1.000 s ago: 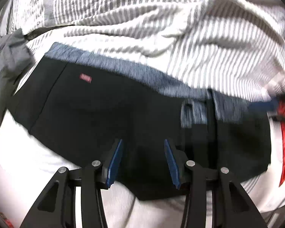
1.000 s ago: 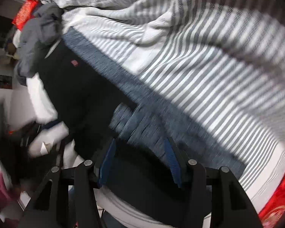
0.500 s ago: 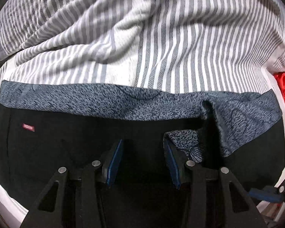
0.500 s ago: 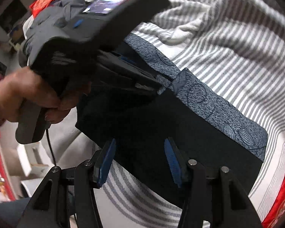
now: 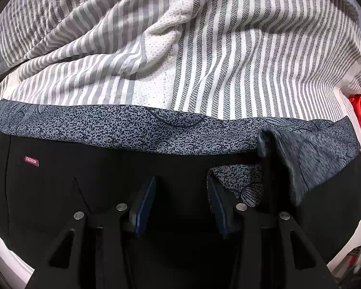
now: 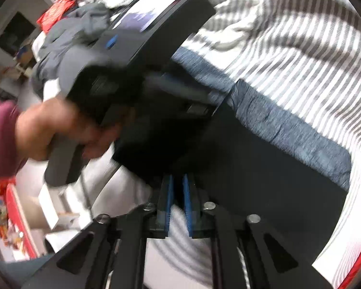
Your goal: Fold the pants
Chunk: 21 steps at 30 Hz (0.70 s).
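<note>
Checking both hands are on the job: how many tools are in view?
2. The left tool is open, low over the black pants. The right tool is nearly closed at their near edge.

home bedroom | striped bedspread [image 5: 228, 48] | heaped grey clothes [image 6: 67, 36]
</note>
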{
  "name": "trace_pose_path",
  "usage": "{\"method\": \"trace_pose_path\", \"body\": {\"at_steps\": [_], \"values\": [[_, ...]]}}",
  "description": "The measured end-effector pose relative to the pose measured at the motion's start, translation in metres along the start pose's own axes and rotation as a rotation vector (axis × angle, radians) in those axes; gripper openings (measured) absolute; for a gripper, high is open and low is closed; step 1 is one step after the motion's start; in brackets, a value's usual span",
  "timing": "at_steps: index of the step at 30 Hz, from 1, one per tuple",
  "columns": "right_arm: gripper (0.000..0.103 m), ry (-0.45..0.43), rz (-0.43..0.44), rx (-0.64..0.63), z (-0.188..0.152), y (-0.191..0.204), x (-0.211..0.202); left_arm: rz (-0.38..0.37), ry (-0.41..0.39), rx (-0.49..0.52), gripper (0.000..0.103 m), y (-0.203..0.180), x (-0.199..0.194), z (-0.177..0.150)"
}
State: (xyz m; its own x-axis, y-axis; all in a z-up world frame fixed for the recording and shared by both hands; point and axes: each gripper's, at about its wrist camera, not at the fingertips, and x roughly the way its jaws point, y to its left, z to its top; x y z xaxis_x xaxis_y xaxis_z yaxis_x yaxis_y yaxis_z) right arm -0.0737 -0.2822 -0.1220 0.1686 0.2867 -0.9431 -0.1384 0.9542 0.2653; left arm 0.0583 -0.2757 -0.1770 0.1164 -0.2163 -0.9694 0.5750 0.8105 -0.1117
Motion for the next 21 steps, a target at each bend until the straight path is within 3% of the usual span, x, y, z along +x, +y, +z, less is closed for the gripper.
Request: {"method": "trace_pose_path", "body": {"at_steps": [3,6,8,9,10,11,12,16,18,19,21], "values": [[0.0,0.014,0.002,-0.024,-0.01,0.009,0.007,0.0,-0.004,-0.001,0.047,0.0,0.0,-0.001],[0.002,-0.046,0.008,0.029,-0.006,0.001,-0.012,0.021,-0.004,-0.002,0.047,0.001,-0.007,-0.004],[0.012,-0.067,-0.027,0.053,0.004,-0.014,-0.02,0.032,-0.007,-0.01,0.047,0.005,-0.013,-0.006],[0.027,-0.082,-0.06,0.085,0.008,-0.025,-0.027,0.031,-0.008,-0.015,0.047,0.006,-0.016,-0.008],[0.05,-0.094,-0.087,0.114,0.011,-0.034,-0.031,0.035,-0.011,-0.024,0.047,0.009,-0.021,-0.01],[0.06,-0.107,-0.114,0.147,0.014,-0.043,-0.037,0.038,-0.013,-0.029,0.047,0.01,-0.024,-0.011],[0.065,-0.13,-0.143,0.191,0.018,-0.057,-0.044,0.041,-0.015,-0.035,0.047,0.012,-0.028,-0.014],[0.065,-0.141,-0.196,0.294,0.043,-0.092,-0.046,0.054,-0.033,-0.073,0.047,0.018,-0.045,-0.027],[0.065,-0.142,-0.22,0.308,0.058,-0.099,-0.038,0.052,-0.036,-0.114,0.066,0.023,-0.053,-0.035],[0.065,-0.135,-0.23,0.301,0.065,-0.098,-0.03,0.053,-0.059,-0.149,0.087,0.027,-0.06,-0.042],[0.065,-0.04,-0.241,0.254,0.068,-0.091,-0.001,0.051,-0.093,-0.185,0.088,0.029,-0.07,-0.052]]}}
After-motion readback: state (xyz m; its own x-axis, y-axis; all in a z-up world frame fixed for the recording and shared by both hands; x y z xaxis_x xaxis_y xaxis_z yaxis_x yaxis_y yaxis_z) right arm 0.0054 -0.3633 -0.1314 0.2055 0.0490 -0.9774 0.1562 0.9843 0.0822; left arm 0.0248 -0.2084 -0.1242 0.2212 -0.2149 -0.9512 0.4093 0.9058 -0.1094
